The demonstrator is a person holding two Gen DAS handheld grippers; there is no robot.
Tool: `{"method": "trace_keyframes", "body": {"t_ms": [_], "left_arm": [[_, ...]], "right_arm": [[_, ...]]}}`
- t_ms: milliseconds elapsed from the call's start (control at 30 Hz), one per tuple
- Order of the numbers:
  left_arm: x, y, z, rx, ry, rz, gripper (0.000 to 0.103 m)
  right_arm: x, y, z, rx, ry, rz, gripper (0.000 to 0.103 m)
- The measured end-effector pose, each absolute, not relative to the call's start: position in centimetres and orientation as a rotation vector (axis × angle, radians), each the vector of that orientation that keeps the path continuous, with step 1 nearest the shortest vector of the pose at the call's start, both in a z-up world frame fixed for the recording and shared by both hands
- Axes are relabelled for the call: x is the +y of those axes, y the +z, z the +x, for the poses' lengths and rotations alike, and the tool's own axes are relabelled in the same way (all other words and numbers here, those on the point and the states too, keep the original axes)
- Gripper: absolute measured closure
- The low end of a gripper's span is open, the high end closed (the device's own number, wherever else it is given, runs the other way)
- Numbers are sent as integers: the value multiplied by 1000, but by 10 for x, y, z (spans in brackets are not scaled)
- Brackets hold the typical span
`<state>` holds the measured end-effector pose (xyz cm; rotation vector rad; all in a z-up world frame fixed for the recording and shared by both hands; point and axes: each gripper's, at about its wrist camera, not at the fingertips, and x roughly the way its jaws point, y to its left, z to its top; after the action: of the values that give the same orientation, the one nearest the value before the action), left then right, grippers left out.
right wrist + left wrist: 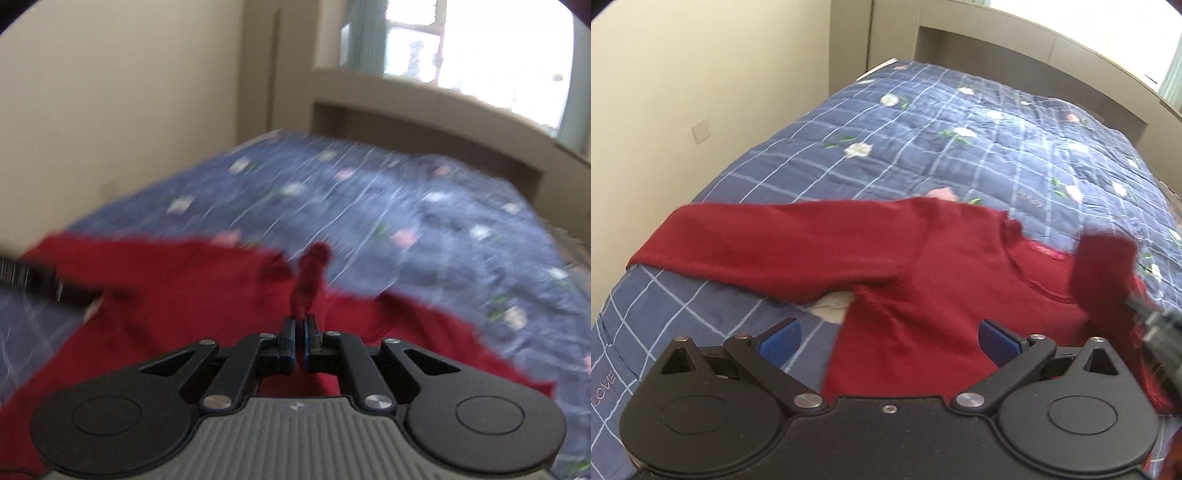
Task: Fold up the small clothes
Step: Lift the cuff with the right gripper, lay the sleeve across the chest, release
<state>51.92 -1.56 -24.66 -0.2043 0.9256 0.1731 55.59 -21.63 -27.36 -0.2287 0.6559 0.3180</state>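
A small red long-sleeved sweater (953, 280) lies on a blue checked quilt (923, 129), one sleeve (768, 240) stretched out flat to the left. My left gripper (889, 338) hovers just above the sweater's body, open, with nothing between its blue pads (781, 341). My right gripper (300, 332) is shut on the sweater's other sleeve (310, 273), whose bunched end sticks up past the fingertips. In the left wrist view that lifted sleeve (1104, 273) hangs over the sweater's right side, with the right gripper (1156, 325) at the frame's edge. The right wrist view is blurred by motion.
The quilt (406, 206) covers a bed with a grey headboard (1015, 62) at the far end and a cream wall (683, 92) close along the left side. A window (480, 48) is behind the headboard. Something white (831, 308) peeks from under the sweater's armpit.
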Motion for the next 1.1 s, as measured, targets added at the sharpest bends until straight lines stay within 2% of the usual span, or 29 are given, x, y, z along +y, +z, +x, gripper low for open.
{"method": "trace_keyframes", "body": {"t_ms": [167,233,267,333,467,533,600,667,867,900,1100], "left_arm": [[-2,-261,519,937,163,-224,1],[-4,-266,520,943,152,-234,1],[-4,-268,520,944,144,-240,1],[-8,-272,524,948,119,-250,1],[-25,-276,534,943,53,-253,1],[-36,-279,539,941,15,-250,1],[-51,-285,547,945,-13,-231,1],[-65,-294,555,958,-30,-202,1],[-104,-321,578,995,-10,-66,1],[-107,-324,579,995,-2,-58,1],[-113,-339,580,1032,37,-18,1]], "right_arm": [[-204,-304,528,713,334,-263,97],[-206,-306,524,726,332,-252,92],[-208,-306,523,731,332,-241,87],[-214,-306,522,733,320,-226,55],[-237,-295,506,733,287,-205,38],[-253,-294,493,731,244,-194,23],[-273,-293,478,728,157,-190,15],[-296,-296,465,730,56,-198,12],[-365,-321,453,788,-233,-202,12],[-373,-323,453,782,-225,-164,8],[-381,-318,450,719,-235,-104,11]]}}
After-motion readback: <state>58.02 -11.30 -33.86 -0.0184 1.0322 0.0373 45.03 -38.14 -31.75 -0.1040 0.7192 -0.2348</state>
